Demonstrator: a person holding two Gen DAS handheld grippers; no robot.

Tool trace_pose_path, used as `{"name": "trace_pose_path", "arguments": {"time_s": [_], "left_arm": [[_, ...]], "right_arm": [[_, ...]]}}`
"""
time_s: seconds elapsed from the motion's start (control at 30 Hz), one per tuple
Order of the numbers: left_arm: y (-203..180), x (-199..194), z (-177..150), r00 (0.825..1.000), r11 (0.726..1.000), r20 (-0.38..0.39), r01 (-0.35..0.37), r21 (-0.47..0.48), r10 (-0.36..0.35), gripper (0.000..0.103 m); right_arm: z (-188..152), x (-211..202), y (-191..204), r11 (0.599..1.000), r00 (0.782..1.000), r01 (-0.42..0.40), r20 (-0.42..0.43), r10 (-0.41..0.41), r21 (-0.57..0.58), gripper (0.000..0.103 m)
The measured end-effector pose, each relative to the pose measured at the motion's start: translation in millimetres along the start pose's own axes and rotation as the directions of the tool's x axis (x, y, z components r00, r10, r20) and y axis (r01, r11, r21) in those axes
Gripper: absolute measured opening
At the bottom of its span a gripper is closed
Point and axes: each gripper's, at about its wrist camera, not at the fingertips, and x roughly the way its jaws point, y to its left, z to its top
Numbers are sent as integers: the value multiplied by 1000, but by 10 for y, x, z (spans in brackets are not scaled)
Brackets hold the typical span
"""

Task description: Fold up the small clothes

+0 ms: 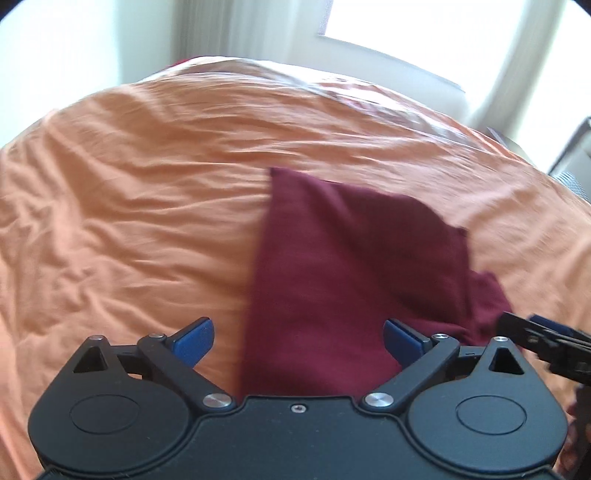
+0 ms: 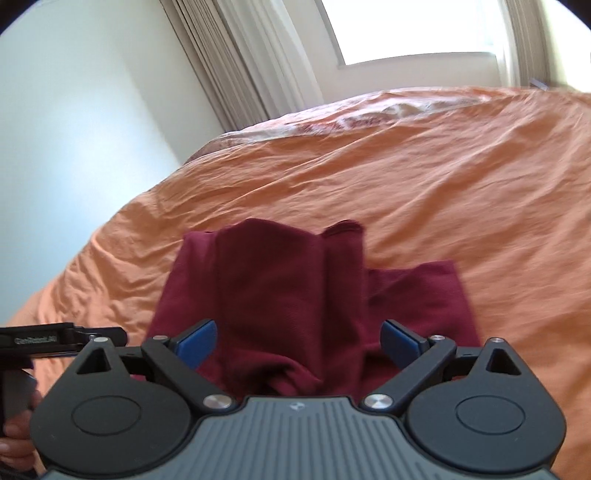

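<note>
Home bedroom: orange-sheeted bed (image 2: 406,177), curtains (image 2: 240,62), window (image 2: 406,29).

The near edge of the maroon garment (image 2: 280,295) is hidden behind the claw body, bottom centre of both views. The other claw (image 1: 546,336) is cut off at the right frame edge. The bed (image 1: 129,184) is motion-blurred.

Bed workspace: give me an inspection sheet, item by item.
Surface: orange bedspread, wrinkled all over.
Job's things: one maroon garment lying on the bedspread, partly folded, with an upper layer over a flatter part that sticks out to one side.
Clutter: nothing seen on the bedspread besides the garment.
Grippers: left gripper open, nothing between the pads; right gripper open over the garment, not pinching it.
Cables: nothing seen.
Surroundings: bright window with pale curtains behind the bed, white wall beside it.
</note>
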Motion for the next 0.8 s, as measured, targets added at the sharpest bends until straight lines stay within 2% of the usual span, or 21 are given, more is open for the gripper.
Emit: {"name": "trace_pose_path", "arguments": {"time_s": [0.1,0.27,0.37,0.4,0.43,0.53,0.7,0.8], "left_arm": [[214,98,79,1000,999,-10,-21,-50,20,102],[514,282,154,999,988,-44,-31,-152,25,102],[570,385,174,998,988,-63,-40,-148,31,102],[580,408,175,997,989,-67,-39,-140,30,102],[582,434,174,997,991,-72,-38,-129,29,102],[582,499,155,996,995,-88,-31,-90,23,102],[560,562,134,995,997,-103,-22,-70,14,102],[535,458,177,998,997,-60,-6,-78,1,102]], "right_arm": [[58,229,-10,999,999,-30,-43,32,33,86],[84,492,-59,996,996,-7,-86,15,93,68],[73,558,-95,991,995,3,-95,9,131,66],[61,566,-105,990,995,8,-96,5,138,60],[57,580,-111,990,995,17,-99,-3,141,44],[59,585,-115,989,994,45,-104,-31,137,15],[92,371,-75,992,998,14,-55,-7,124,10],[126,195,-98,991,1000,6,-26,-3,135,10]]}}
